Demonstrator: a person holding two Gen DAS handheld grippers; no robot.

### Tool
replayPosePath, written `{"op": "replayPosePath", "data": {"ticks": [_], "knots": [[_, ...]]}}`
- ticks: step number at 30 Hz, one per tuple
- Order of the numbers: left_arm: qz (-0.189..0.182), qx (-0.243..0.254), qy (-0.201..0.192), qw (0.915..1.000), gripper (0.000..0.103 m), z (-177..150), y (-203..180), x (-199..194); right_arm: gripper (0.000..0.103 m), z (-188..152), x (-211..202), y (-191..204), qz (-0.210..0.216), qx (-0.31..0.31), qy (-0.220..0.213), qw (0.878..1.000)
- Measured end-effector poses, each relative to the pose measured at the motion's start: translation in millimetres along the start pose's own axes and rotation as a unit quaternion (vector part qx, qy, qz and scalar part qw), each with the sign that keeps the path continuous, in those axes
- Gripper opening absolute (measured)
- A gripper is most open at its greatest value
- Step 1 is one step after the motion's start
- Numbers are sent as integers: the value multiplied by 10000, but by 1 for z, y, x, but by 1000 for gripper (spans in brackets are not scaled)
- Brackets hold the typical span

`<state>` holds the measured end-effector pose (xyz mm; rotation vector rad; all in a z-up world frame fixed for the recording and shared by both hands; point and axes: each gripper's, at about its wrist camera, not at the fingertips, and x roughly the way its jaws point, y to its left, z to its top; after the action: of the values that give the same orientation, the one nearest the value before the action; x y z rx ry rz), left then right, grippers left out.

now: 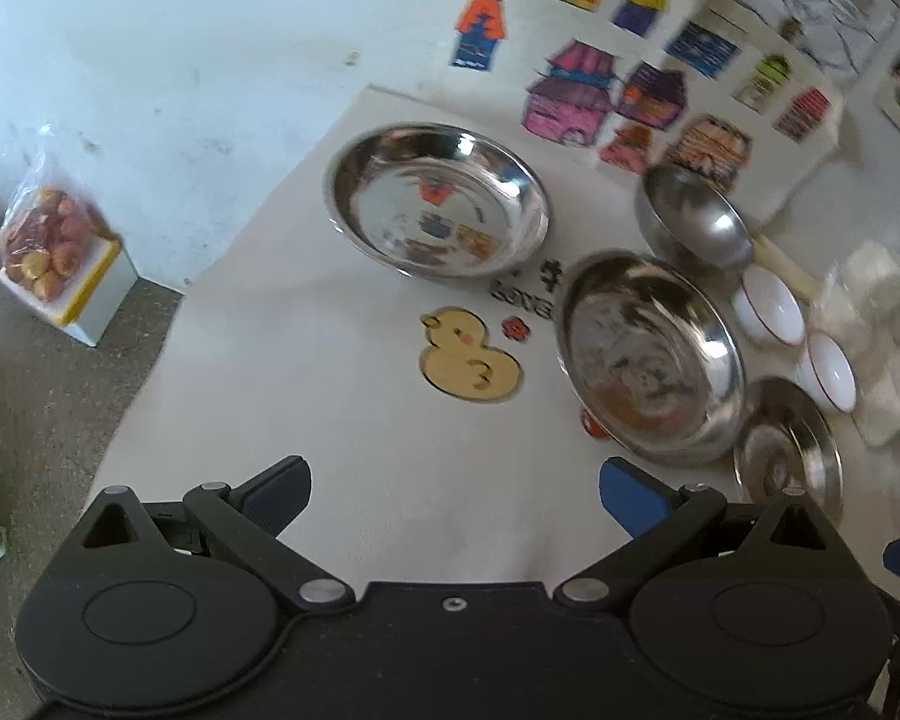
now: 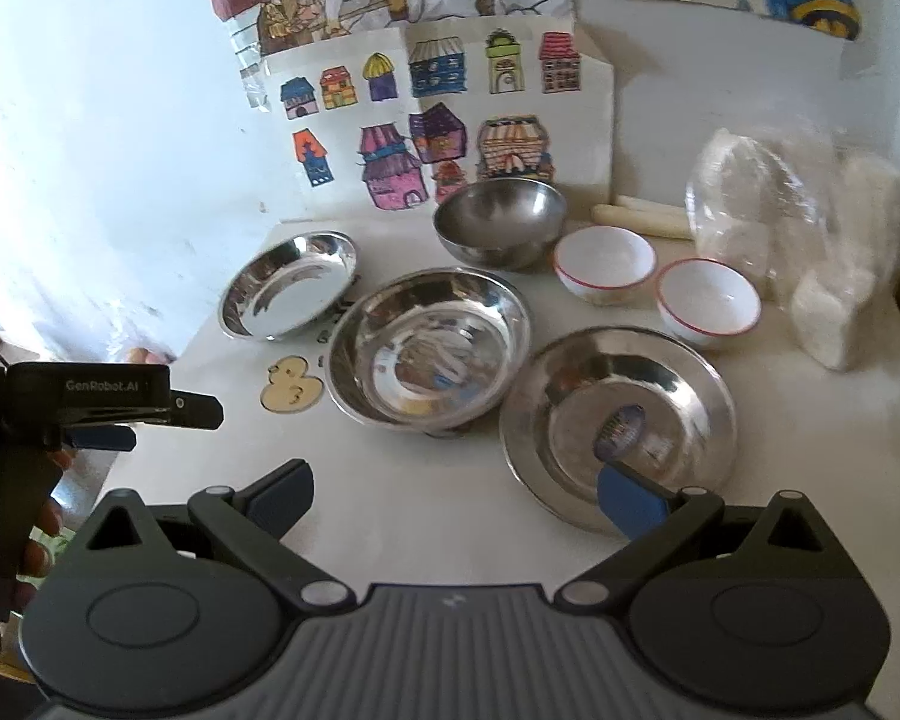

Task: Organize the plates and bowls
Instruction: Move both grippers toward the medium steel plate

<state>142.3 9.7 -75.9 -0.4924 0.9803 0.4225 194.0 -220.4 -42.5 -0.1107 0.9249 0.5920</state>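
Note:
On the white table [image 2: 426, 516] lie three shiny steel plates: a far-left deep one [image 2: 288, 285] [image 1: 441, 198], a middle deep one [image 2: 429, 348] [image 1: 651, 360], and a flat rimmed one [image 2: 618, 420] [image 1: 789, 450] nearest the right. A steel bowl [image 2: 501, 228] [image 1: 693, 219] stands at the back, with two white red-rimmed bowls [image 2: 605, 264] [image 2: 708, 303] beside it. My left gripper [image 1: 453, 489] hovers open over bare table before the duck sticker. My right gripper [image 2: 456, 498] is open too, its right fingertip [image 2: 627, 498] over the flat plate's near rim.
A yellow duck sticker [image 1: 468, 363] lies on the tabletop. Bagged white blocks [image 2: 810, 252] and pale sticks [image 2: 642, 219] sit at the right back. Coloured house drawings [image 2: 438, 120] cover the wall. A bag of fruit on a box [image 1: 54, 246] stands on the floor left of the table.

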Motion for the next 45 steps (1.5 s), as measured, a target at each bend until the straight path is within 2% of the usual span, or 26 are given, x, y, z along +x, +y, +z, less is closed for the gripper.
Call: {"op": "replayPosePath", "data": {"ticks": [4,7,14,21,28,33,35,37,42,45], "knots": [[241,75,-11,9997,102,16,15,6,103,8,18,11,174,-68,83,9998],[217,92,91,9997,102,29,30,16,103,14,31,22,230,-137,162,9995],[217,764,335,9963,102,71,56,60,103,46,74,46,47,-105,218,9997],[173,1049,299,9939,102,117,71,94,103,91,132,57,-92,-4,82,9999],[220,896,173,9956,100,148,78,118,103,129,182,68,40,67,225,9997],[150,712,282,9969,92,158,84,130,103,139,211,73,82,339,477,9983],[108,653,315,9973,88,160,85,133,101,138,220,77,90,369,512,9980],[25,582,357,9977,84,162,85,136,94,139,227,81,93,395,535,9977],[-212,429,541,9974,71,165,85,146,85,140,236,85,92,602,500,9969],[-265,428,532,9973,69,165,84,146,77,141,241,87,114,666,545,9962]]}}
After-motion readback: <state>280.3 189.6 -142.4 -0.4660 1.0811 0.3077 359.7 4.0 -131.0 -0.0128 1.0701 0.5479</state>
